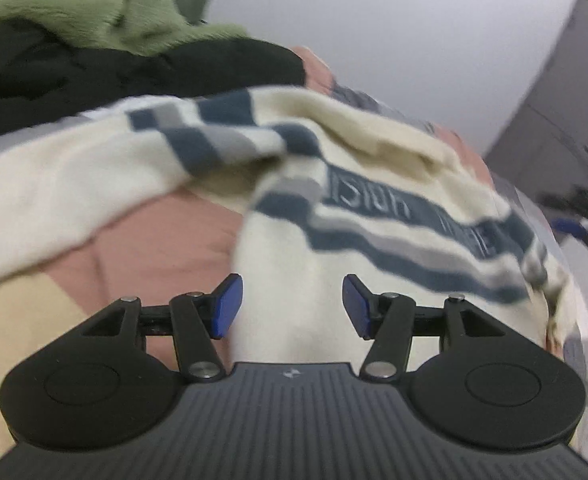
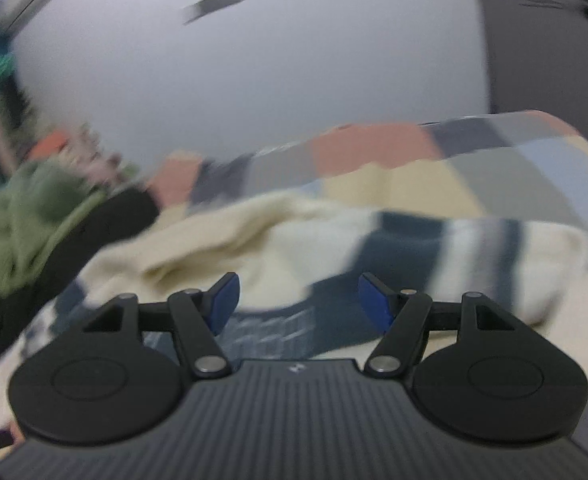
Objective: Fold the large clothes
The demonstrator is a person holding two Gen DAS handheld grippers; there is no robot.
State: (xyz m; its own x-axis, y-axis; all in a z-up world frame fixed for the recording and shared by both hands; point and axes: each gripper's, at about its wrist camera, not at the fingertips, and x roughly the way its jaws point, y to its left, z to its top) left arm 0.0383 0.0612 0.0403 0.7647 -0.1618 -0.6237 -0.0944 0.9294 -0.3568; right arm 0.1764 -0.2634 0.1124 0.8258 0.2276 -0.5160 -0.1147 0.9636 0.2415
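My left claw [image 1: 291, 306] stands released, blue pads [image 1: 227, 306] apart, nothing between them; cream knit lies beyond the gap. My right claw [image 2: 298, 306] likewise released, pads [image 2: 376, 306] spread, empty, over the dark band of the same garment

Task item: a cream sweater [image 1: 326, 216] with navy and grey stripes and a lettered navy band, lying rumpled across the centre of the left view, one sleeve folded toward the left edge. In the right view it fills the lower centre [image 2: 277, 240], heavily blurred; lettering just above the claw body

Under it: a patchwork bed cover [image 1: 161, 240] in pink, pale yellow, grey and blue blocks

No containers seen

Upper left, left view: black garment [image 1: 93, 80] with a green fleece [image 1: 77, 4] heaped on top. Right view shows both at the left edge, blurred

Left view only: another gripper [image 1: 586, 216] with part of a hand at the right edge, grey cabinet [image 1: 566, 92] upper right. Right view only: far stretch of the cover [image 2: 454, 160], cluttered shelf at the far left
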